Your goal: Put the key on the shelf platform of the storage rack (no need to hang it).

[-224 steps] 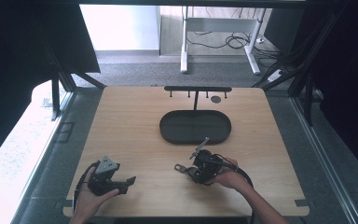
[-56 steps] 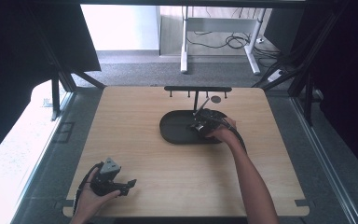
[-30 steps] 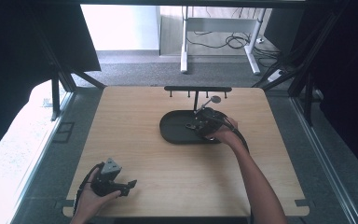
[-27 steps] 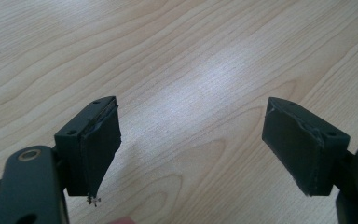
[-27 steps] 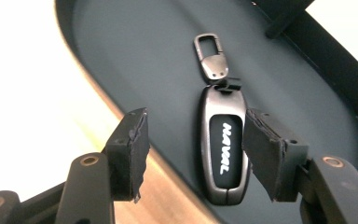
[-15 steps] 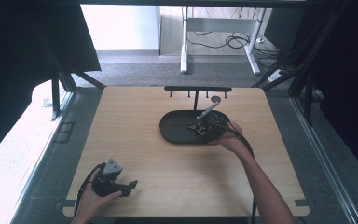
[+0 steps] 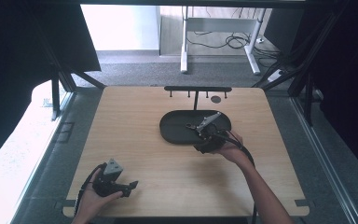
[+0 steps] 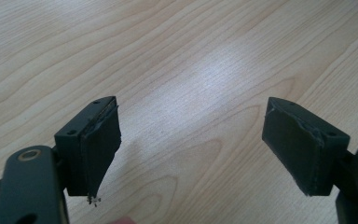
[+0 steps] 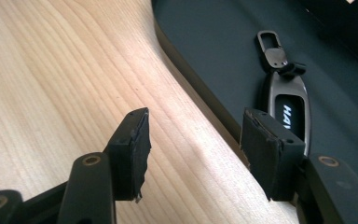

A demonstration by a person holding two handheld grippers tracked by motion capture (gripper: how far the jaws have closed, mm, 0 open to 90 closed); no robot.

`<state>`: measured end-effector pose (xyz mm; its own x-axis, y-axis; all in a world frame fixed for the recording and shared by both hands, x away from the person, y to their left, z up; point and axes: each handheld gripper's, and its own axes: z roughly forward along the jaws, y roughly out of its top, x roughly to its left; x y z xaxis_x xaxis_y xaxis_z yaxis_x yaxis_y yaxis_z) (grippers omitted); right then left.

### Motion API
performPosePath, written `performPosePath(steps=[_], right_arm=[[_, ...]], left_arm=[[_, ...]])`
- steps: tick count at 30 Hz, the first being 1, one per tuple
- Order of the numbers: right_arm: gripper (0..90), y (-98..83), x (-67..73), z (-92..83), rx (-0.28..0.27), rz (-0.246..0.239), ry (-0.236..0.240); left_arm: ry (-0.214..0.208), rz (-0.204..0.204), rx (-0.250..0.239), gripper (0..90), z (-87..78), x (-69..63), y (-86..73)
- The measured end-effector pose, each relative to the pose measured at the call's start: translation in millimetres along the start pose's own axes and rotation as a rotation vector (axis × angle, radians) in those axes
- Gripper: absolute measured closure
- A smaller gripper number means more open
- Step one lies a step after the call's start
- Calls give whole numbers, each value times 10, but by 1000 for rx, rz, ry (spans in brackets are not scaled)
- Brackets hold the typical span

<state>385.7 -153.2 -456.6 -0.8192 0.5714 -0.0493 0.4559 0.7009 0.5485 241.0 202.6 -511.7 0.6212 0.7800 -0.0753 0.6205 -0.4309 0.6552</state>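
right gripper [image 9: 193, 140] drawn back off the tray [image 9: 205, 51], jaws spread empty, key fob [image 9: 286, 105] left inside, left gripper [image 8: 191, 140] jaws released

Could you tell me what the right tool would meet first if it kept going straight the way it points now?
Probably the near rim of the black tray, which crosses the gap between the open jaws of the right tool. The key fob lies in the tray to one side, though depth is hard to judge.

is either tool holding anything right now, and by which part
Nothing is held. The right tool is open beside the key fob lying in the black tray; the left tool is open over bare table.
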Motion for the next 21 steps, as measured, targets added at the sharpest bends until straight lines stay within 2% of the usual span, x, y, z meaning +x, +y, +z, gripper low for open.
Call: performPosePath(steps=[13,21], right_arm=[[429,-85,43,49,16,16,12],[428,-77,84,49,11,1,20]], left_arm=[[6,10,16,198,27,-5,-6],[3,11,28,198,50,-5,-10]])
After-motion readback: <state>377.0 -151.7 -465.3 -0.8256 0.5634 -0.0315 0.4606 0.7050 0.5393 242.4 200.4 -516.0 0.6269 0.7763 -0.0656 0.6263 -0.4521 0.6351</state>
